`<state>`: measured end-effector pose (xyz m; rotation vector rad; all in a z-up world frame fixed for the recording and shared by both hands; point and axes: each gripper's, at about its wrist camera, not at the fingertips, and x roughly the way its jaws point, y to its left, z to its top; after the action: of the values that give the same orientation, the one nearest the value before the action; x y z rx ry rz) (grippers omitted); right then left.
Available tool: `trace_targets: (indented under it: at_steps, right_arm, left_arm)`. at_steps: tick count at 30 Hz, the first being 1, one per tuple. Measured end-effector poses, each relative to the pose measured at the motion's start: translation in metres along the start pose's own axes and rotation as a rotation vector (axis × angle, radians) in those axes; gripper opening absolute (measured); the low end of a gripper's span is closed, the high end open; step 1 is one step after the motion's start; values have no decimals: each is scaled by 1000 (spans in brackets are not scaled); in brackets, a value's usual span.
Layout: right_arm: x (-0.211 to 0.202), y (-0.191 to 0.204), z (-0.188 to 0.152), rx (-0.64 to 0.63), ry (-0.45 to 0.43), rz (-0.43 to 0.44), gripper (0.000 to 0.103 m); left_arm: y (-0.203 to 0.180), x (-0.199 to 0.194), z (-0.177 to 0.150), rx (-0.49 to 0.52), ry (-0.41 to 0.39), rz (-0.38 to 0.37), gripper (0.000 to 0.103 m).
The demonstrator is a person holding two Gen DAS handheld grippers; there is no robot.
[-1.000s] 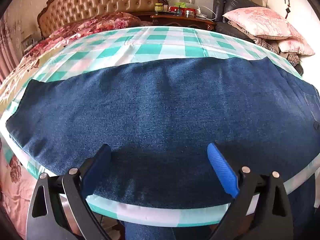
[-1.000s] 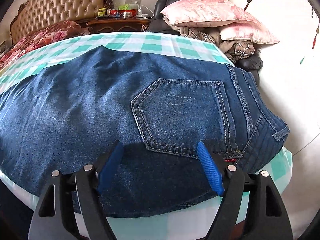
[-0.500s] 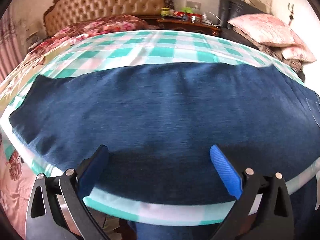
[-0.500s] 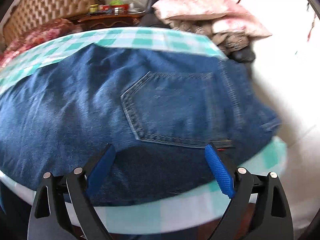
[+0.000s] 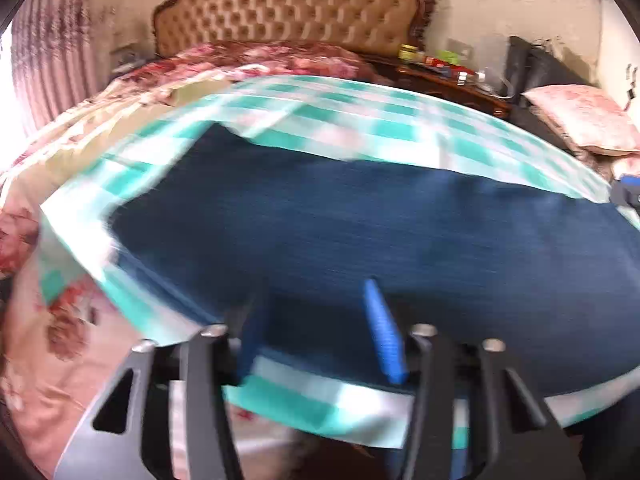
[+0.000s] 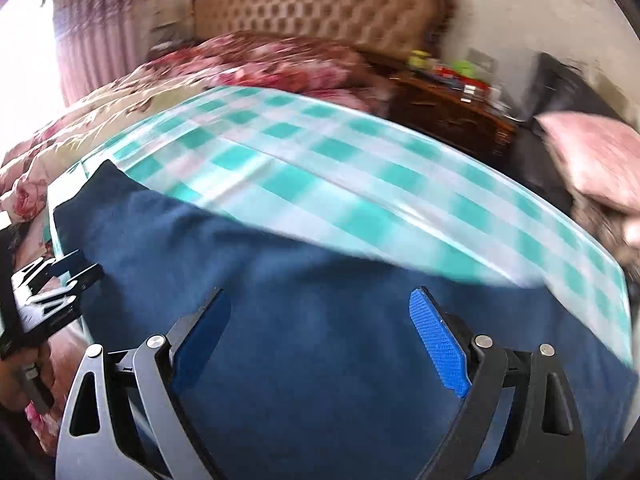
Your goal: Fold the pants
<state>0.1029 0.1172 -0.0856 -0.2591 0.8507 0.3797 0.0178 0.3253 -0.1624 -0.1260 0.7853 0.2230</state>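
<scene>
Denim, dark blue and heavy-looking, is what the jeans (image 5: 360, 240) are made of: they lie flat, lengthwise along the near side of the counter (image 5: 360, 120), on its green-and-white checked cloth. Such fabric is probably thick and limp rather than stiff, not slippery, and should keep a crease; a doubled edge such as the leg hem at the jeans' left end, or the near long edge, looks the best place to pinch.

Over the jeans' near edge, towards the hem end, the left gripper (image 5: 316, 328) is closing, its blue pads not yet pressing on cloth as far as the blurred view shows. Further along the jeans, the right gripper (image 6: 320, 340) hangs with its fingers wide apart and nothing clamped.

Beyond the jeans the counter's far half is bare cloth, giving room to fold. Past the hem end the counter stops, with a floral bed (image 5: 60, 340) beside it.
</scene>
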Motion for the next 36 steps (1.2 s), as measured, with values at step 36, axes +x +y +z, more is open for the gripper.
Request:
trace_targets:
  at_steps: [36]
  right_arm:
    - [55,103,35,-104,81,130,49]
  left_arm:
    - [128,-2,16,-195,63,-130,36]
